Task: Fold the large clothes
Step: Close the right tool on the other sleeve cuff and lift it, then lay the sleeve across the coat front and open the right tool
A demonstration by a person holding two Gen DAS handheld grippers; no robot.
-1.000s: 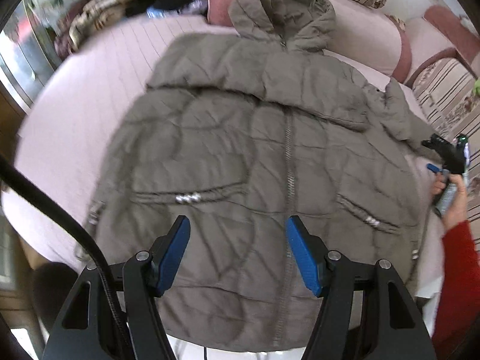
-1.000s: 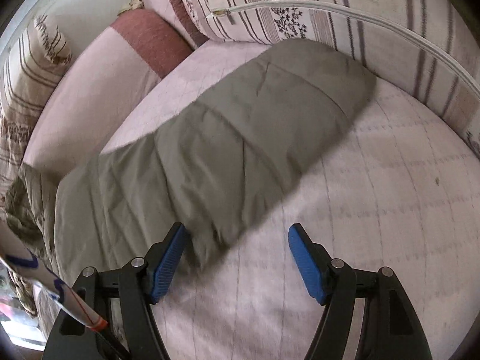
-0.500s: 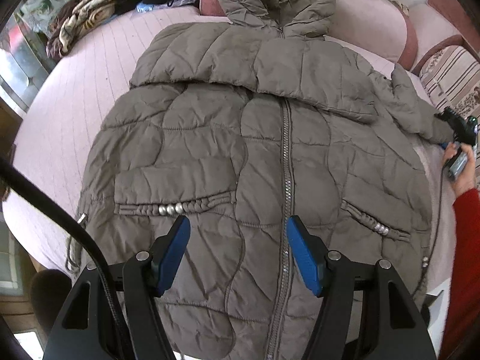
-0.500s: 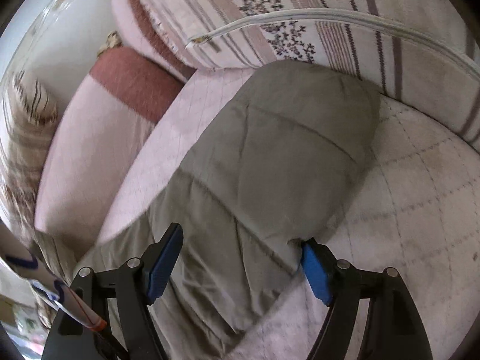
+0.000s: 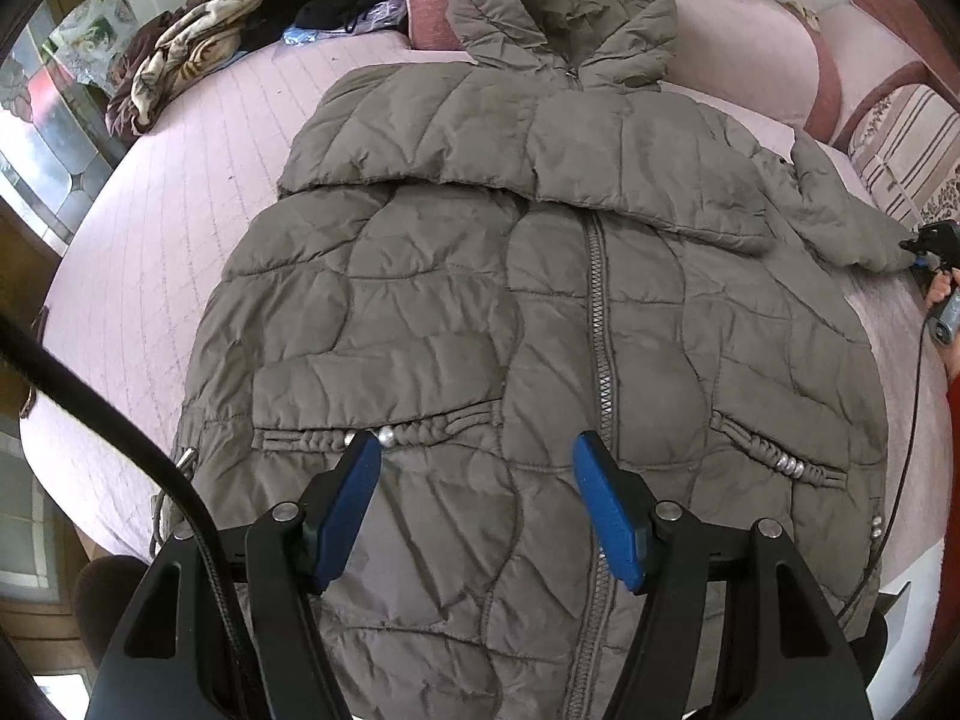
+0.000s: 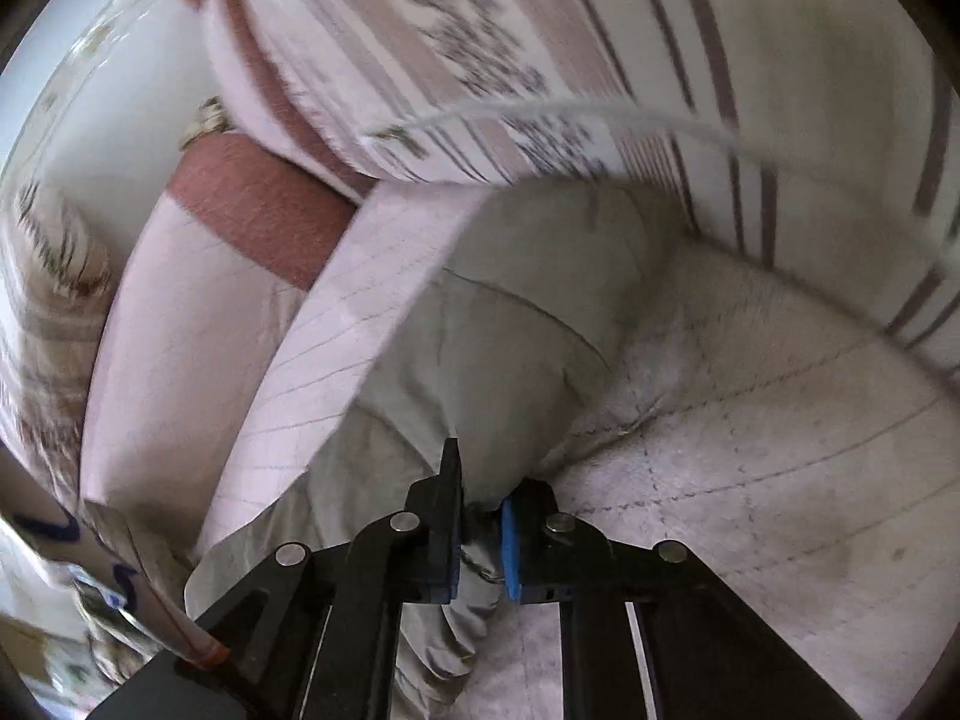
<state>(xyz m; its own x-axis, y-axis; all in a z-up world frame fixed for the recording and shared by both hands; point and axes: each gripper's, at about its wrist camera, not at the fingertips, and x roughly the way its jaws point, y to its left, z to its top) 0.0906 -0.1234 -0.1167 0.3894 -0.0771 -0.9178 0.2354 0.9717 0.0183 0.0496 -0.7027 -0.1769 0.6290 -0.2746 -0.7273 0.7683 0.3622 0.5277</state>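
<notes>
A large olive-grey quilted hooded coat [image 5: 540,312] lies front up on a pink quilted bed [image 5: 168,228], zipped, hood at the top. My left gripper [image 5: 477,510] hovers open above the coat's lower front, nothing between its blue pads. The coat's right sleeve [image 5: 840,222] stretches toward the right edge, where my right gripper [image 5: 927,243] pinches its end. In the right wrist view that gripper [image 6: 480,531] is shut on the sleeve cuff [image 6: 516,348], with the fabric bunched between the pads and lifted off the bed.
A heap of clothes and a patterned blanket [image 5: 198,48] lies at the bed's far left. Striped and pink pillows [image 6: 540,48] stand close behind the sleeve. A black cable [image 5: 90,408] crosses the left wrist view. A person's hand in a red sleeve [image 5: 951,324] holds the right gripper.
My right gripper closed on the sleeve's end and raised it, after moving along the sleeve with open jaws. The left gripper stayed open over the coat's lower front.
</notes>
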